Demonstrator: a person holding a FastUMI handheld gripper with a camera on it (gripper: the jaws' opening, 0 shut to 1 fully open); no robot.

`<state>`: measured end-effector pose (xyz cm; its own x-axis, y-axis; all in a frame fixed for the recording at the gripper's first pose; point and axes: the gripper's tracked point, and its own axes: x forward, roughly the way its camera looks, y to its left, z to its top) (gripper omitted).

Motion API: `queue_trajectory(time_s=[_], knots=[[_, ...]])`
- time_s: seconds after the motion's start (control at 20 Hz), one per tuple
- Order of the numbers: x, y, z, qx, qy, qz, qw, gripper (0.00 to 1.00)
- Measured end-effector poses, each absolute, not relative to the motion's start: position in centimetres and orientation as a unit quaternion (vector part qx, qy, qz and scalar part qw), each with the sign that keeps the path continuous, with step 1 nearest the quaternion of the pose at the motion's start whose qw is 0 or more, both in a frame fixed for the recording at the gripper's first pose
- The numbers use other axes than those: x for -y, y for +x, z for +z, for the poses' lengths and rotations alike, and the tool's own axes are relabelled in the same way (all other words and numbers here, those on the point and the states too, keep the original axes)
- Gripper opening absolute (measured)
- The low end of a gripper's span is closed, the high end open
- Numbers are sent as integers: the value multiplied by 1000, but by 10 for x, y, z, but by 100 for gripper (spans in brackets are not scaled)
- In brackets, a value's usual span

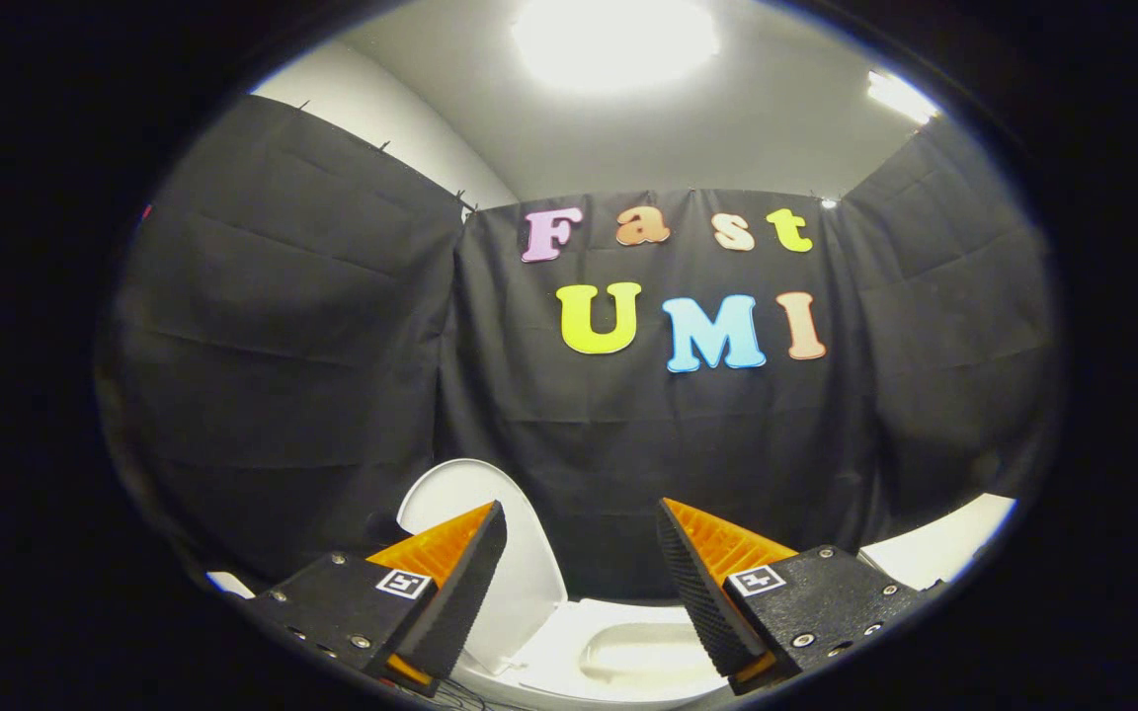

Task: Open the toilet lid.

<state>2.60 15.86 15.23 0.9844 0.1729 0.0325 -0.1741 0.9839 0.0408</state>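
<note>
Beyond the left finger, at eleven o'clock, the lid stands raised over the bowl; gripper spread, empty

white toilet lid and bowl, plain black cloth wall, seemingly pale ceiling.
</note>
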Motion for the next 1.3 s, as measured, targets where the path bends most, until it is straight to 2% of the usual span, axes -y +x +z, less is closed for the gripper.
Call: queue_trajectory(time_s=[0.55,0.85,1.3], knots=[[-63,-1,86,-3,-11,8,1000,93],[-49,-15,45,-18,-35,6,999,94],[-44,-25,25,-7,-42,-3,999,93]])
